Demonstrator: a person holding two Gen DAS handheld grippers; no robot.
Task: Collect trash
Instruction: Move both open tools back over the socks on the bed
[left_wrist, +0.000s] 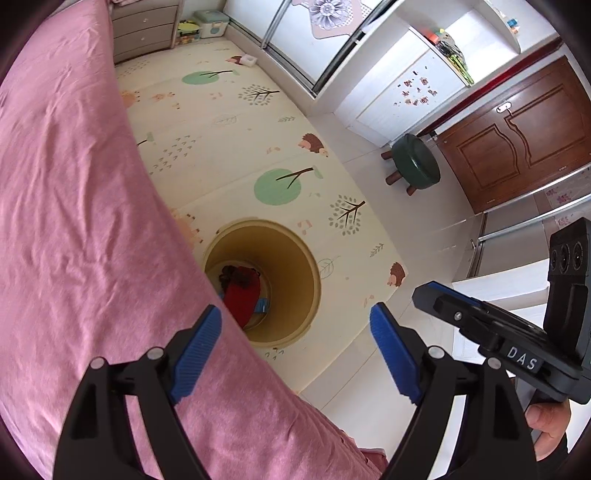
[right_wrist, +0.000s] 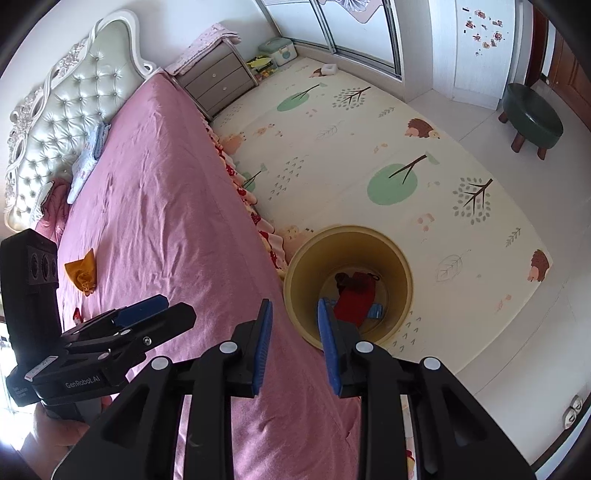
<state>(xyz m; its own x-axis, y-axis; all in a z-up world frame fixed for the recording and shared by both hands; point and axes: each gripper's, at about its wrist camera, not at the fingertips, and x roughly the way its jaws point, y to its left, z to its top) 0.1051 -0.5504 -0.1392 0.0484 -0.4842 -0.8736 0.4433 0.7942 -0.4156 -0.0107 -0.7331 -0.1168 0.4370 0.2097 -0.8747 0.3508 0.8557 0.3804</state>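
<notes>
A yellow trash bin (left_wrist: 291, 258) (right_wrist: 399, 266) stands on the play mat beside the bed. Inside it lie a red wrapper (left_wrist: 242, 299) (right_wrist: 356, 299), something dark and a blue scrap. My left gripper (left_wrist: 295, 332) is open and empty, held over the bed edge above the bin. My right gripper (right_wrist: 294, 326) is open with a narrower gap and empty, also above the bed edge near the bin. An orange crumpled wrapper (right_wrist: 81, 272) lies on the pink bedsheet, left of the right gripper. A small red scrap (right_wrist: 77, 314) lies near it, partly hidden by the left gripper's body.
The pink bed (left_wrist: 74, 221) (right_wrist: 166, 206) fills the left side, with a tufted headboard (right_wrist: 62, 110) and pillows. A patterned play mat (left_wrist: 229, 147) covers the floor. A green stool (left_wrist: 415, 162) (right_wrist: 532, 118), a nightstand (right_wrist: 218, 83), wardrobe doors and a brown door (left_wrist: 517, 136) stand farther off.
</notes>
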